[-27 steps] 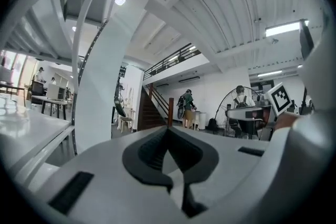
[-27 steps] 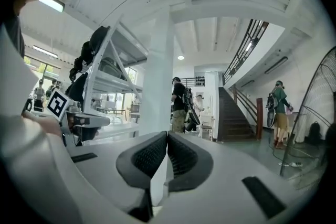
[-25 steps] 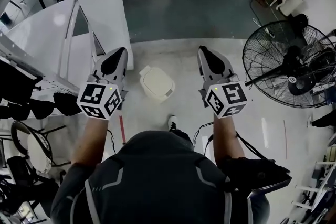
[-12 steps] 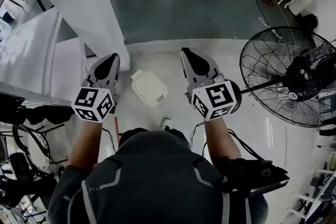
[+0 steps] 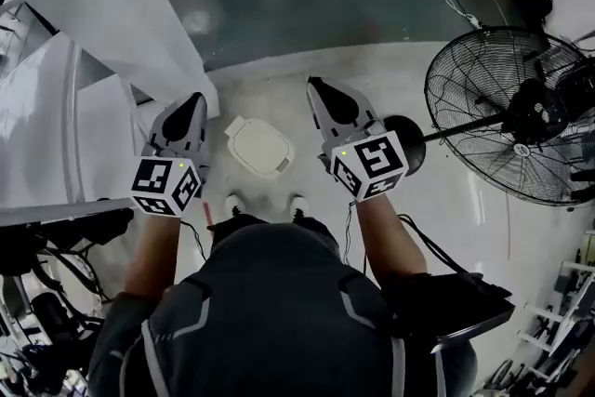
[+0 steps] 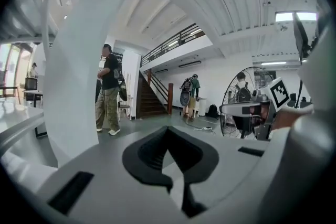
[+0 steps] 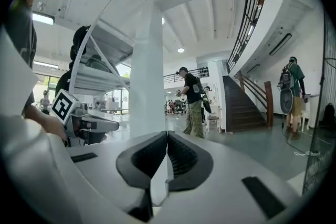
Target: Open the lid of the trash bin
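At the left of the head view a white pillar [image 5: 121, 5] rises beside the standing spot. Just right of it the left gripper [image 5: 189, 107] is held level at about waist height. In the left gripper view its jaws are seen pressed together with nothing between them [image 6: 168, 131]. They are aimed out across the hall rather than down, which suggests a carrying pose and not a reach.

At the centre of the head view, on the pale floor between the two grippers and well below them, the small white trash bin [image 5: 260, 147] is found. Its lid [image 5: 263, 151] lies flat and shut, so the task is judged not yet begun. The person's shoes [image 5: 234, 203] are planted just below the bin in the frame, probably so that it can be reached by bending.

To the right, the right gripper [image 5: 323, 93] is held level as well. In the right gripper view its ribbed jaws are closed on each other and empty [image 7: 167, 136]. At the far right a large floor fan [image 5: 507, 112] stands well apart from the bin.

The bin's body is hidden under its lid from this steep angle, and neither hinge side nor any pedal can be made out. The bin appears in neither gripper view. The floor at lower centre is covered by the person's torso.
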